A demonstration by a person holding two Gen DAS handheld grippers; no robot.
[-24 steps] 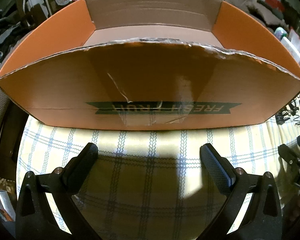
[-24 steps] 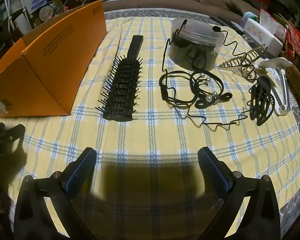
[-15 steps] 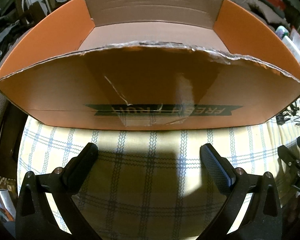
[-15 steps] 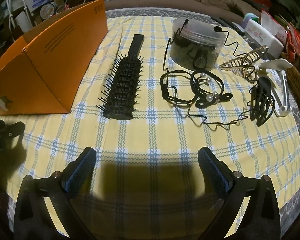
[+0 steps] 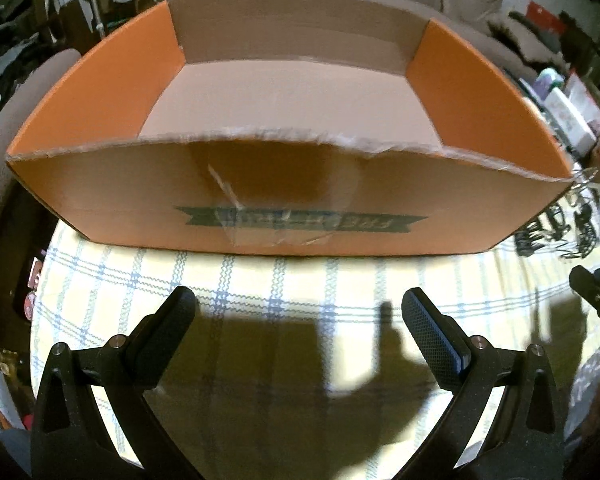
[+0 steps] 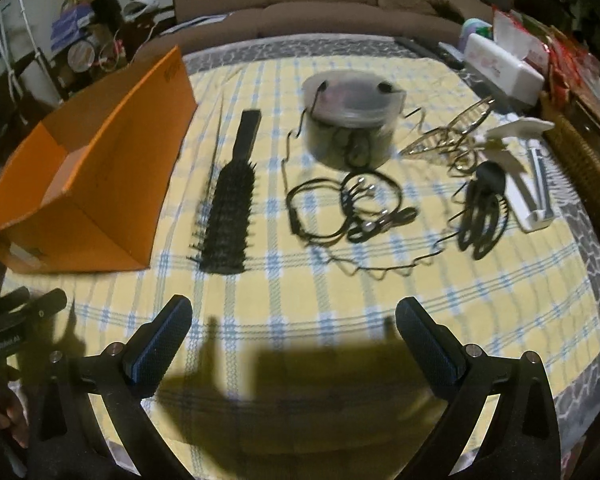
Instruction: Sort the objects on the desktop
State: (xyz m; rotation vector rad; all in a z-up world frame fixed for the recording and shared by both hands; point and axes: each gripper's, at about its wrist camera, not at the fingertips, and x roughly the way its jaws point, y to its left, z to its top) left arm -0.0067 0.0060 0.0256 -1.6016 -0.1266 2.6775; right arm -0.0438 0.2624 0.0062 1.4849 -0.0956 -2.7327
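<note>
Left wrist view: the left hand-held gripper (image 5: 298,312) stood with its jaws wide and nothing between them, tipped down over bare checked cloth on the desk (image 5: 260,276). Just beyond it sat the orange cardboard box (image 5: 300,196), open-topped, its torn near wall facing the fingers and its floor showing nothing inside; judged the receiving bin for the sort, parked at the desk's left end so items could be dropped over the low edge. Right wrist view: the right hand-held gripper (image 6: 294,320) was likewise spread wide and empty, angled down at the cloth short of the clutter. Nearest ahead lay the black hairbrush (image 6: 230,208), bristles up, handle pointing away, just beside the box (image 6: 96,200) but apart from it. Further right: a tangle of thin black headbands (image 6: 340,208), a round clear tub (image 6: 354,120) with dark contents behind them, a black claw clip (image 6: 484,216), a gold wire clip (image 6: 452,136) and a white holder (image 6: 532,176) near the desk's right edge. All hair items lay loose and unsorted. Judgement: sorting not begun; the brush was the likeliest first pick, its length lying along the reach.
</note>
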